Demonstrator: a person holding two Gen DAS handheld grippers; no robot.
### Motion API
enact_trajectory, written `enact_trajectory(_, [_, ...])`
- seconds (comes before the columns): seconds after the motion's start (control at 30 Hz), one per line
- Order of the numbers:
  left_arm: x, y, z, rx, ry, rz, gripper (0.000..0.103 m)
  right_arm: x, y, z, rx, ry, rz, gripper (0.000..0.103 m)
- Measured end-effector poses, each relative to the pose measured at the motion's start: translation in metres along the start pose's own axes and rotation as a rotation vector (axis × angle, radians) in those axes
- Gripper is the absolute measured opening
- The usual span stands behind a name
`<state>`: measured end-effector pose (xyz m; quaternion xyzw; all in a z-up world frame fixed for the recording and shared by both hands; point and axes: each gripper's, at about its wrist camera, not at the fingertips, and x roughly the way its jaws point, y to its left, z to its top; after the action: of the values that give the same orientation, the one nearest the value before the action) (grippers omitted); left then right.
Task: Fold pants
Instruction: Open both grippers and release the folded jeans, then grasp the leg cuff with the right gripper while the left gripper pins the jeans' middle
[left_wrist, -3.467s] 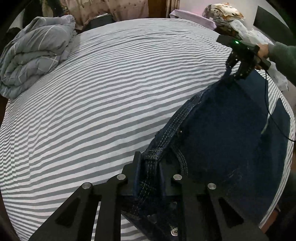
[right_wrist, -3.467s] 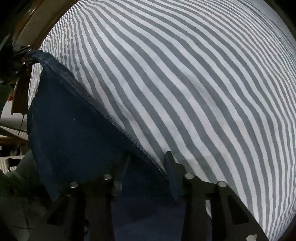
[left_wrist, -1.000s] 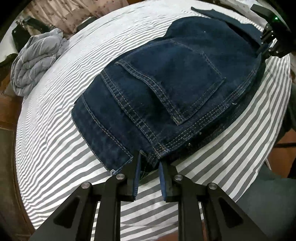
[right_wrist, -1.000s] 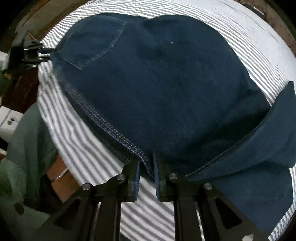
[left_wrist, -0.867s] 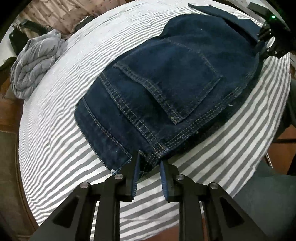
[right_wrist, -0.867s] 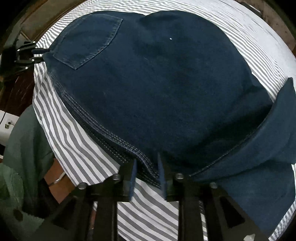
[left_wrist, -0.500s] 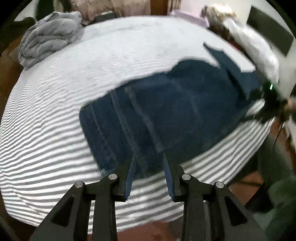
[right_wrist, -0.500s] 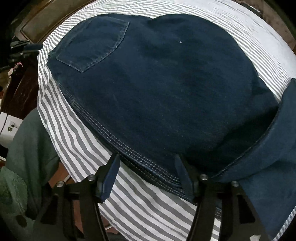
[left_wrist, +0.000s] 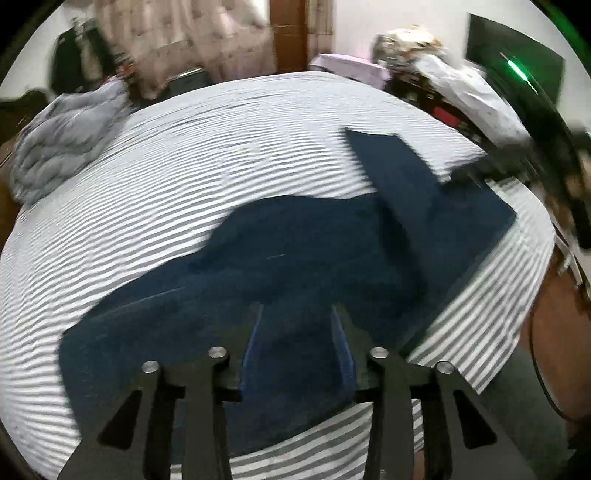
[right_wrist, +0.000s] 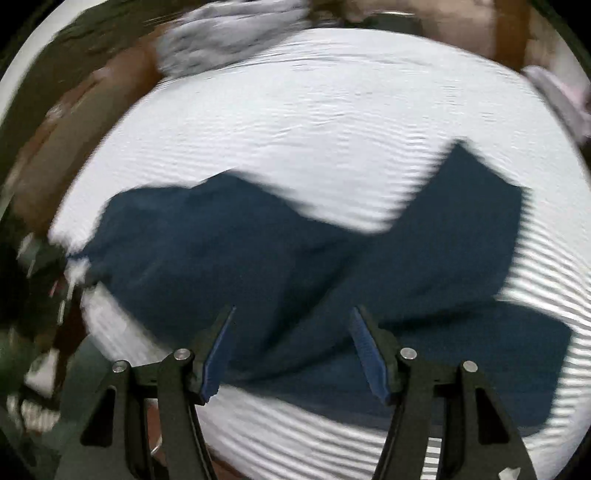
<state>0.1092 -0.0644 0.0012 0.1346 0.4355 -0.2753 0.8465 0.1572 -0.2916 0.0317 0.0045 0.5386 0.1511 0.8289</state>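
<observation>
The dark blue jeans (left_wrist: 295, 251) lie folded on the grey-and-white striped bed (left_wrist: 184, 177), one leg end angled toward the far right. My left gripper (left_wrist: 297, 314) hovers above their near edge. Its jaws are opening and nothing is between them. In the right wrist view the jeans (right_wrist: 258, 251) spread across the middle, and my right gripper (right_wrist: 293, 314) stands open over them, holding nothing. The right gripper also shows as a dark blur (left_wrist: 491, 166) at the jeans' far right corner in the left wrist view. Both views are motion-blurred.
A rumpled grey duvet (left_wrist: 62, 136) sits on the bed's far left. Bags and white cloth (left_wrist: 461, 85) pile up beyond the far right corner, beside a dark screen (left_wrist: 517, 55). The person's dark grey-green clothing (left_wrist: 517, 406) is at the bed's near right edge.
Both grippers have let go of the jeans' near edge, opened, and pulled up and back. The jeans now lie loose on the bed and more of the room shows.
</observation>
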Motion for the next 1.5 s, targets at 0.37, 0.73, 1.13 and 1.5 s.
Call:
enact_trajectory(0.37, [0.109,-0.101,0.016,0.019,0.154,-0.043,0.045,0.004,-0.117,0.093,0.181,0.049,-0.185,0.06])
enact_trajectory(0.73, [0.126,-0.089,0.001,-0.031,0.093,-0.105,0.027,0.156,-0.176,0.209,0.369,0.226,-0.301,0.038])
enact_trajectory(1.13, [0.126,-0.077,-0.003,-0.095,0.067,-0.181,0.019,0.192,-0.204,0.211,0.538,0.235,-0.41,0.023])
enact_trajectory(1.5, [0.114,-0.089,-0.002,-0.024,0.038,-0.117,0.013,0.06,-0.229,0.15,0.653,0.02,-0.289,0.006])
